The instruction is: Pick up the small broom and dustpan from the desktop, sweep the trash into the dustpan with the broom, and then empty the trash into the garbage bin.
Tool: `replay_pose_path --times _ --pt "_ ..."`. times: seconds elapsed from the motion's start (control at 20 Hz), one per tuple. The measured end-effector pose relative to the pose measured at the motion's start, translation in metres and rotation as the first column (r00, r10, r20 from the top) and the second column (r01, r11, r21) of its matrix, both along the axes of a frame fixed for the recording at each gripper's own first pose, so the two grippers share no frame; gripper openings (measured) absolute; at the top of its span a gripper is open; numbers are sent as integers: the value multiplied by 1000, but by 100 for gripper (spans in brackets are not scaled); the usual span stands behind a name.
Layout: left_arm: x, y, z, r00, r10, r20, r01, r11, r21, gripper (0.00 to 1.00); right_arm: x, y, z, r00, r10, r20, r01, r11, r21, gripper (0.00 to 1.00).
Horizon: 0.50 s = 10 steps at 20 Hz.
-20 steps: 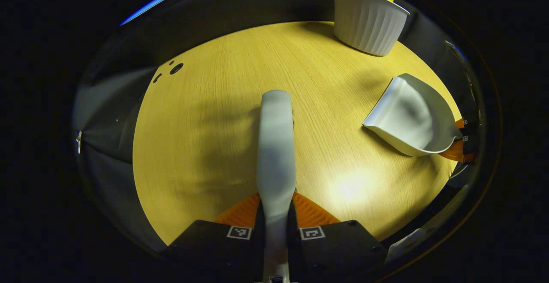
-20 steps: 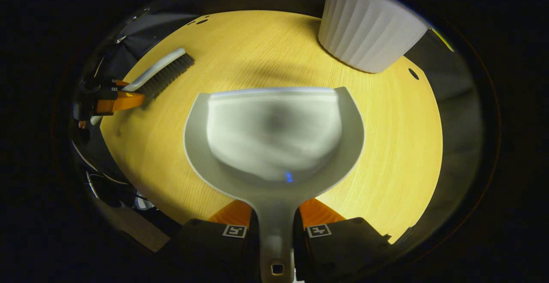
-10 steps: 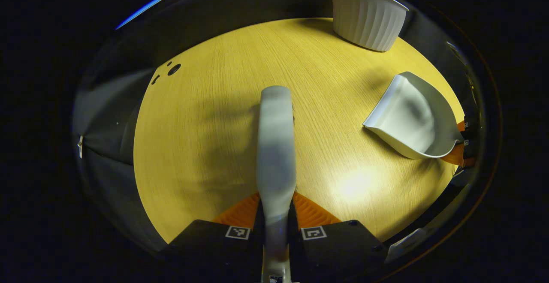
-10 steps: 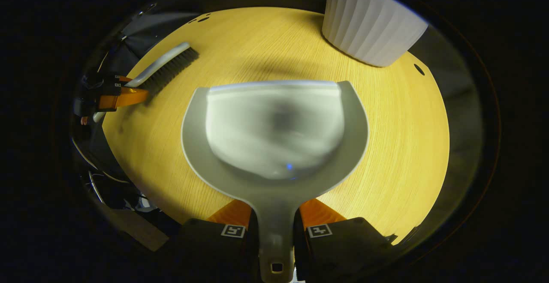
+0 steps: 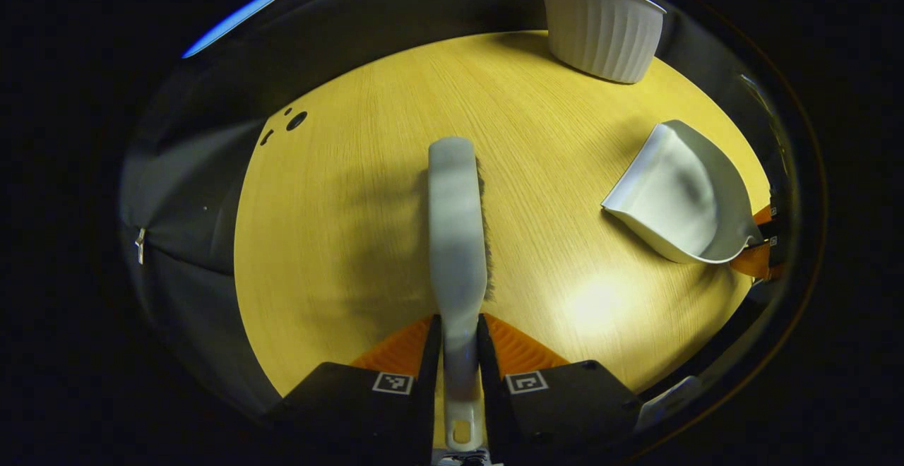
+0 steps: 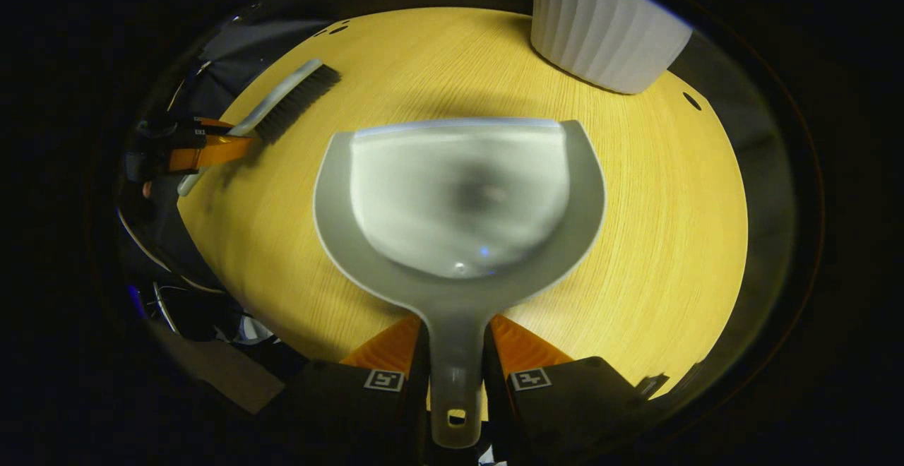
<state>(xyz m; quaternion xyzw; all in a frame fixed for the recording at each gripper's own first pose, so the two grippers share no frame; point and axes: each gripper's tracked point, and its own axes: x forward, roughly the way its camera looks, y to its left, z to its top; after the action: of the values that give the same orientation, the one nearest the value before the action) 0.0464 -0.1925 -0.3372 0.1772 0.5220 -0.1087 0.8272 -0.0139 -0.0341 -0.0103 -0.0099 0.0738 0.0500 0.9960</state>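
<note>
Right now, in the left gripper view, I see my left gripper (image 5: 458,353) clamped on the handle of the small broom (image 5: 455,226), with a finger pressed against each side of it. The broom's pale back runs straight ahead of the camera over the yellow wooden desktop (image 5: 353,226), and a thin edge of dark bristles peeks out along its right side. I cannot tell from here whether the bristles touch the wood.

Off to the right in that view sits the dustpan (image 5: 681,198), its open lip turned toward the middle of the desk. The right gripper (image 5: 763,243) shows at the pan's far end by the edge of the picture. The white ribbed garbage bin (image 5: 600,25) stands at the far side of the desk, well apart from the broom.

In the right gripper view, my right gripper (image 6: 455,374) is closed on the dustpan's (image 6: 459,205) handle, both fingers squeezing it from either side. The pan spreads out in front of the camera with its straight lip pointing away. Its bowl looks bare apart from blurred reflections. The garbage bin (image 6: 607,35) stands beyond the lip, up and to the right, near but not touching. At the left of this view I see the small broom (image 6: 289,99) lying diagonally over the desktop (image 6: 671,226), held at its handle end by the left gripper (image 6: 205,148).
</note>
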Motion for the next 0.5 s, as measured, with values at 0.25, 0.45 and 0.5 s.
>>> replay_pose_path --times 0.25,0.45,0.5 --pt "-7 1 32 998 -17 58 16 1000 3 35 -39 -4 15 997 -2 75 1 1000 19 39" --pt "-3 -8 83 982 -12 187 21 999 -46 35 -77 -2 47 976 -8 216 9 1000 -3 39" --pt "3 -13 100 972 -5 233 23 997 -74 35 -88 -2 60 964 -9 266 12 1000 -9 38"
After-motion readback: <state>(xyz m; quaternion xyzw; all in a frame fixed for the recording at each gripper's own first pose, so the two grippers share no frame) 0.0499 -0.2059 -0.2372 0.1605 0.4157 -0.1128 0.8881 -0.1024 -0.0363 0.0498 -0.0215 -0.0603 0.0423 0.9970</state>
